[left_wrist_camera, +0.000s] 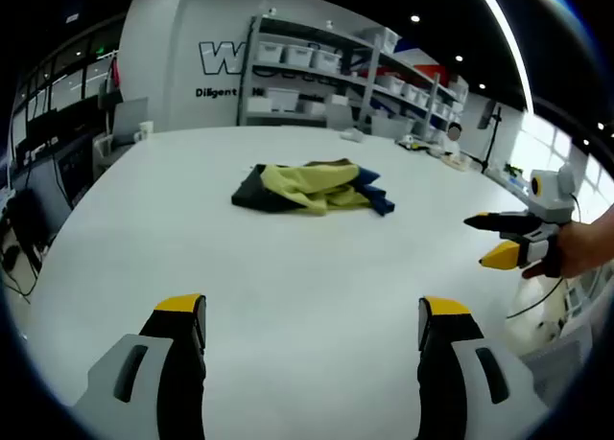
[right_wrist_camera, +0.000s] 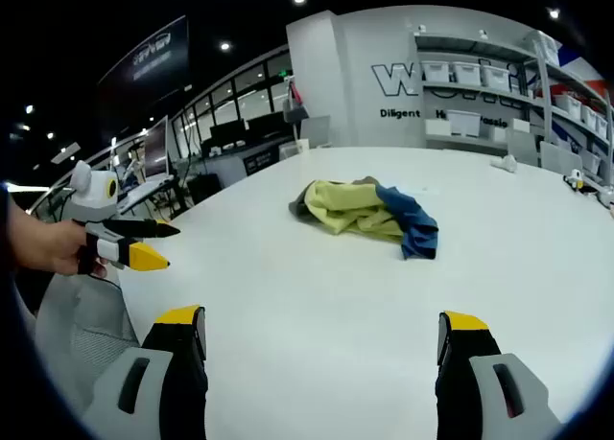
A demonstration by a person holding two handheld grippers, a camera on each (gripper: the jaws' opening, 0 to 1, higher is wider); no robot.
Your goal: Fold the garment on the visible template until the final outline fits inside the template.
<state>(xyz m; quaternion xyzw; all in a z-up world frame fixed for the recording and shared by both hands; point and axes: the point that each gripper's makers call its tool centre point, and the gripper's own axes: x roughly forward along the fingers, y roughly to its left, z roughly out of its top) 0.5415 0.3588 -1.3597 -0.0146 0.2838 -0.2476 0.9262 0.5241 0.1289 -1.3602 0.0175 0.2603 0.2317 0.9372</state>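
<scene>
Nothing of the folding looks done yet, as far as these pictures let me judge. Nearest in the left gripper view, the left gripper [left_wrist_camera: 312, 315] stands with its jaws wide apart and nothing between them, above bare white desk [left_wrist_camera: 307, 258]. The right gripper [right_wrist_camera: 321, 327] in its own view is likewise spread wide and empty. Each gripper also appears in the other's view: the right one at about 3 o'clock in the left gripper view, the left one at about 9 o'clock in the right gripper view, both held off the desk in a hand, jaws a little parted, gripping nothing.

Farther out, toward 12 o'clock from both grippers, the garment [left_wrist_camera: 312, 188] lies in a crumpled heap on the desk, yellow-green on top with dark cloth on one side and blue on the other. It is well apart from both grippers. I can make out no template outline on the white surface, so I cannot tell how the heap sits against it. Spreading the cloth flat and all the folds appear to remain.

Room is generous: open desk surrounds the heap on every side, and its edges lie well clear. Beyond, small items sit by the far edge, then shelving [left_wrist_camera: 326, 76] with bins against the wall.
</scene>
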